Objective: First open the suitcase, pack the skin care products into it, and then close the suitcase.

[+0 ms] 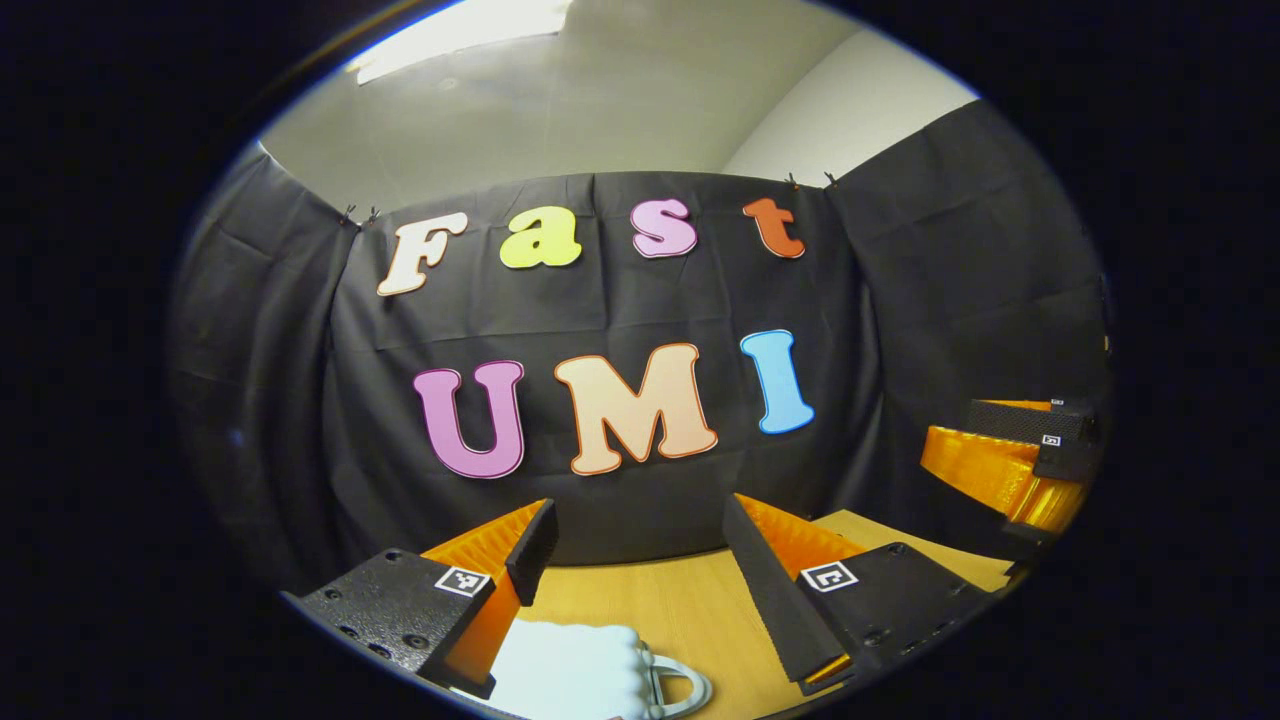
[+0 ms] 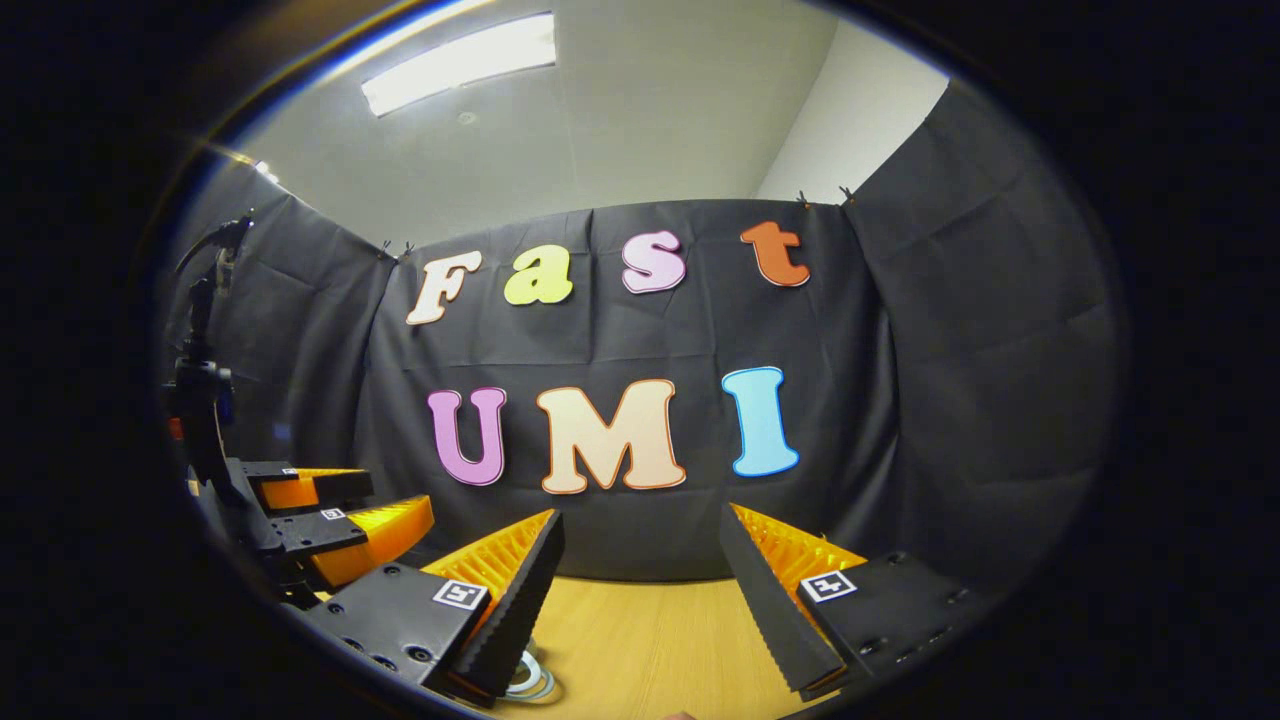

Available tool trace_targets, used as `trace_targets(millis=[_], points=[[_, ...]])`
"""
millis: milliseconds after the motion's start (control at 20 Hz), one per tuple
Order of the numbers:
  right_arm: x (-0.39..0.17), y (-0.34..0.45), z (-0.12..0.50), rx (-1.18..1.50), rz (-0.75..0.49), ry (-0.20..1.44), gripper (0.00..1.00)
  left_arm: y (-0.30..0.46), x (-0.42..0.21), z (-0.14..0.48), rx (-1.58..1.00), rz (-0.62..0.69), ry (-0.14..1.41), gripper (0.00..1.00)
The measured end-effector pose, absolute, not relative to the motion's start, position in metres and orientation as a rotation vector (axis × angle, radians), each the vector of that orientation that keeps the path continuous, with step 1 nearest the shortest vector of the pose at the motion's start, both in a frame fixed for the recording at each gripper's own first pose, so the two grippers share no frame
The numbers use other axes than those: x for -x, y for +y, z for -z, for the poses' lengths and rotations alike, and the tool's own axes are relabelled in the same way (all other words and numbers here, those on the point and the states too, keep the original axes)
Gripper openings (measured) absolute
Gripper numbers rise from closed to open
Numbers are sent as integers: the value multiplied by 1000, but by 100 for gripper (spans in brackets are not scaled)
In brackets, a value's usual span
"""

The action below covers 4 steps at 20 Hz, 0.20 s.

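Note:
A small white ribbed case [image 1: 570, 668] with a pale loop handle [image 1: 684, 688] lies at the bottom edge of the left gripper view, just under my left gripper [image 1: 638, 512]. It looks like the suitcase; its lid state is hidden. The left gripper is open with nothing between its fingers, raised above the wooden table [image 1: 680, 600]. My right gripper [image 2: 640, 518] is also open and holds nothing. Off to the right in the left gripper view sits the right gripper [image 1: 1020, 450]. The left gripper [image 2: 345, 512] appears at the left of the right gripper view. A pale ring shape [image 2: 528, 682] peeks out beside the right gripper's left finger.
The wooden table [image 2: 650, 630] runs back to the black cloth wall [image 2: 620, 340], which closes off the back and both sides. A dark stand with cabling [image 2: 200, 380] rises at the far left of the right gripper view.

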State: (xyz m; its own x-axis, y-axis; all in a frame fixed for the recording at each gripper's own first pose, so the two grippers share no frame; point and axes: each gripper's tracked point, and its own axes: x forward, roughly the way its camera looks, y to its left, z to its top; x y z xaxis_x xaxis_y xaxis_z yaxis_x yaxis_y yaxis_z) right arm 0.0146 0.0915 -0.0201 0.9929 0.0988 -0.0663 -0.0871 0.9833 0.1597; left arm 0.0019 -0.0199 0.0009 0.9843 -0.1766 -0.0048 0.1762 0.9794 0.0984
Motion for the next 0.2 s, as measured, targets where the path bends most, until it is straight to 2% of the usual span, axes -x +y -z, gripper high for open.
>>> trace_targets(millis=[200], points=[[-20, 103, 16, -126, -104, 59, 97, -12, -6, -3, -79, 172, -10, 97]])
